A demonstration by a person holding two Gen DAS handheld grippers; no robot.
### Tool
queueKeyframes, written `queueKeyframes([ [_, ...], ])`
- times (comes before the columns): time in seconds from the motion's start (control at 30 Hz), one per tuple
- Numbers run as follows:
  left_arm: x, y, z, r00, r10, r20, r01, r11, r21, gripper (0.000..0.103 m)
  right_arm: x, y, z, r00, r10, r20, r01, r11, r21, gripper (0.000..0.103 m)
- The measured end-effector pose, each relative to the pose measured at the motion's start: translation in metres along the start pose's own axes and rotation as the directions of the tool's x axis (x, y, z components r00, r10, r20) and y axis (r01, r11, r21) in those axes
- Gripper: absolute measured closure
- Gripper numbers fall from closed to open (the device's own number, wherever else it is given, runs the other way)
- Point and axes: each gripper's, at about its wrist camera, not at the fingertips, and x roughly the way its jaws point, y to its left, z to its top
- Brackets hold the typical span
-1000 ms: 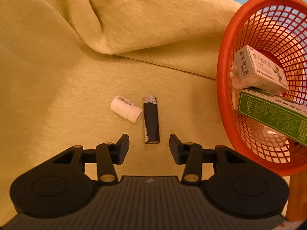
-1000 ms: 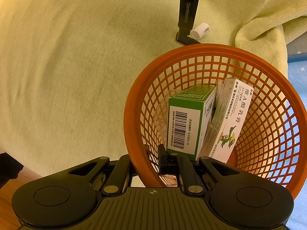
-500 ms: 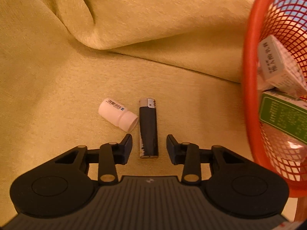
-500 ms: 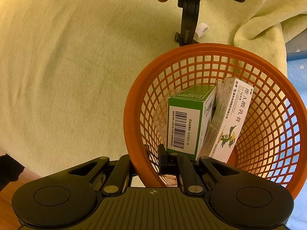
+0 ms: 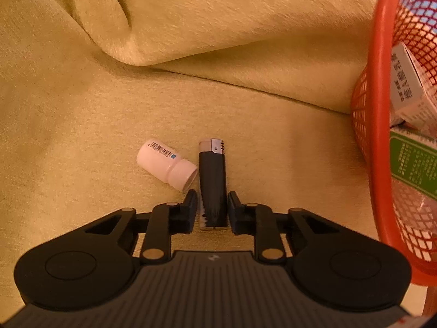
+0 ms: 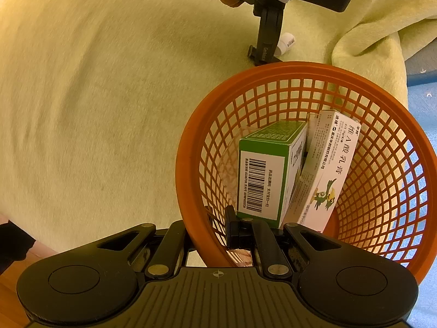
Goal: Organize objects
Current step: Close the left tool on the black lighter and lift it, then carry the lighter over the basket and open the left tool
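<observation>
While I get ready: I sort things into the basket (image 6: 191, 125).
Left tongs (image 5: 212, 209): open, a finger on each side of the lighter (image 5: 212, 183), not pinching yet.
Change: a moment ago they were short of it; now I can squeeze and lift.
Right tongs (image 6: 207, 235): clamped on the basket rim.
Bottle (image 5: 166, 164): just left of the lighter, almost touching my left finger.
Room: flat cloth (image 5: 68, 109) all around; a fold lies farther back; basket close on the right.
</observation>
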Motion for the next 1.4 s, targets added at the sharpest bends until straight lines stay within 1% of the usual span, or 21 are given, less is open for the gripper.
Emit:
queueKeyframes([
  [0.3, -0.011, -0.003, -0.005, 1.000, -0.006, -0.014, 0.006, 1.000, 0.016, 0.086, 0.000, 0.000, 0.000, 1.000, -0.002, -0.007, 0.002, 1.000, -0.003, 0.098],
  [0.5, -0.032, -0.002, -0.013, 1.000, -0.014, -0.017, 0.014, 1.000, 0.010, 0.086, 0.001, 0.000, 0.003, 1.000, -0.003, -0.011, 0.003, 1.000, -0.003, 0.098],
  [0.6, -0.043, -0.003, -0.016, 1.000, -0.014, -0.013, 0.015, 1.000, 0.022, 0.086, 0.002, 0.001, 0.005, 1.000, -0.004, -0.015, 0.004, 1.000, -0.005, 0.098],
  [0.87, -0.084, -0.005, -0.016, 0.999, -0.031, 0.022, 0.030, 0.999, 0.039, 0.086, 0.003, 0.002, 0.006, 1.000, -0.008, -0.022, 0.008, 1.000, -0.008, 0.098],
  [1.0, -0.109, -0.011, -0.012, 0.997, -0.059, 0.043, 0.056, 0.996, 0.067, 0.086, 0.003, 0.002, 0.006, 1.000, -0.009, -0.021, 0.008, 1.000, -0.008, 0.098],
  [1.13, -0.131, -0.022, -0.007, 0.993, -0.102, 0.063, 0.095, 0.989, 0.110, 0.086, 0.003, 0.001, 0.007, 1.000, -0.009, -0.021, 0.009, 1.000, -0.009, 0.098],
  [1.4, -0.158, -0.053, 0.014, 0.978, -0.192, 0.085, 0.170, 0.962, 0.212, 0.086, 0.004, 0.001, 0.007, 1.000, -0.010, -0.020, 0.010, 1.000, -0.009, 0.098],
])
